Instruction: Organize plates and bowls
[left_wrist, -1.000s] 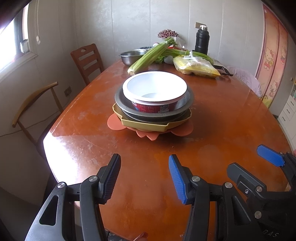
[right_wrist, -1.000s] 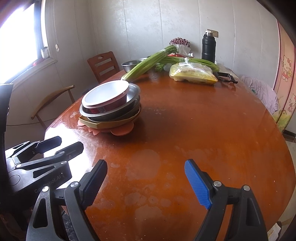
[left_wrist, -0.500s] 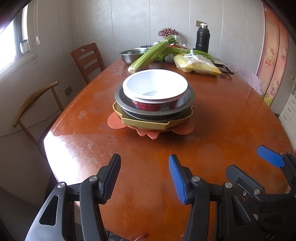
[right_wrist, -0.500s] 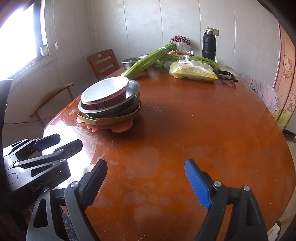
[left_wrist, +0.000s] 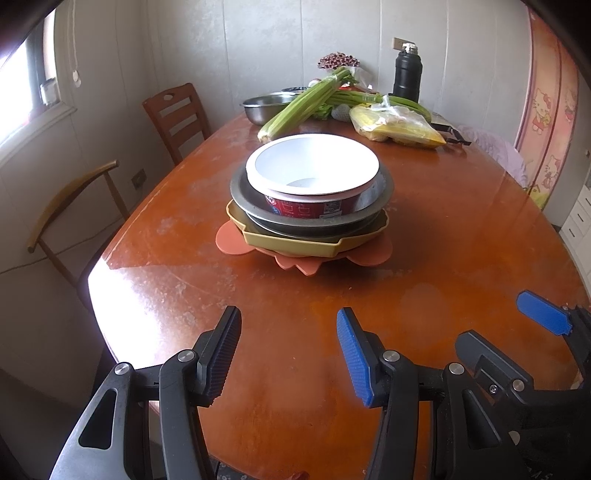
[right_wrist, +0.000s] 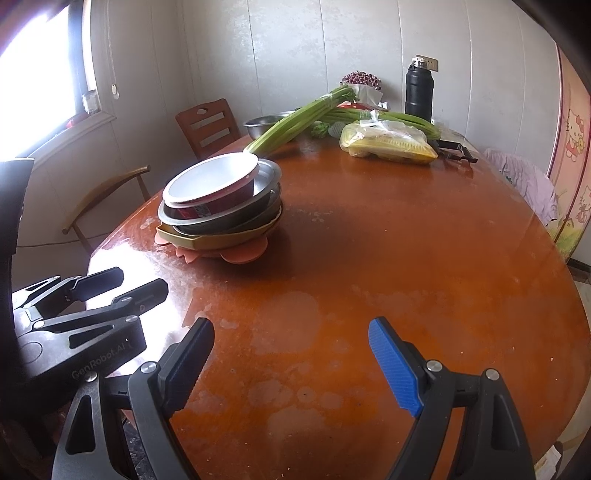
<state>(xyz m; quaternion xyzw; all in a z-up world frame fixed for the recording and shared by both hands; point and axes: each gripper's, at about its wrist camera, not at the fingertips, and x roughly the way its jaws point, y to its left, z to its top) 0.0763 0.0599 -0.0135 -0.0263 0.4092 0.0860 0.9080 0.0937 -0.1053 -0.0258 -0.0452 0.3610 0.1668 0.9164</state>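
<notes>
A stack of dishes stands on the brown table (left_wrist: 461, 236): a white bowl with a red outside (left_wrist: 314, 170) on top, grey metal plates (left_wrist: 380, 192) under it, an olive-yellow tray (left_wrist: 295, 242) below, and an orange flower-shaped mat (left_wrist: 369, 254) at the bottom. The stack also shows at the left in the right wrist view (right_wrist: 218, 206). My left gripper (left_wrist: 288, 350) is open and empty, well short of the stack. My right gripper (right_wrist: 291, 354) is open and empty over bare table, to the right of the left one.
At the far end lie celery stalks (left_wrist: 306, 103), a steel bowl (left_wrist: 266, 107), a yellow bag of food (left_wrist: 399, 125) and a black flask (left_wrist: 408, 77). Two wooden chairs (left_wrist: 177, 118) stand along the table's left side. A pink cloth (right_wrist: 524, 177) hangs at the right.
Both grippers have drawn back and lifted a little, so the stack looks slightly farther and the view slightly higher. Both jaws stay open and empty.
</notes>
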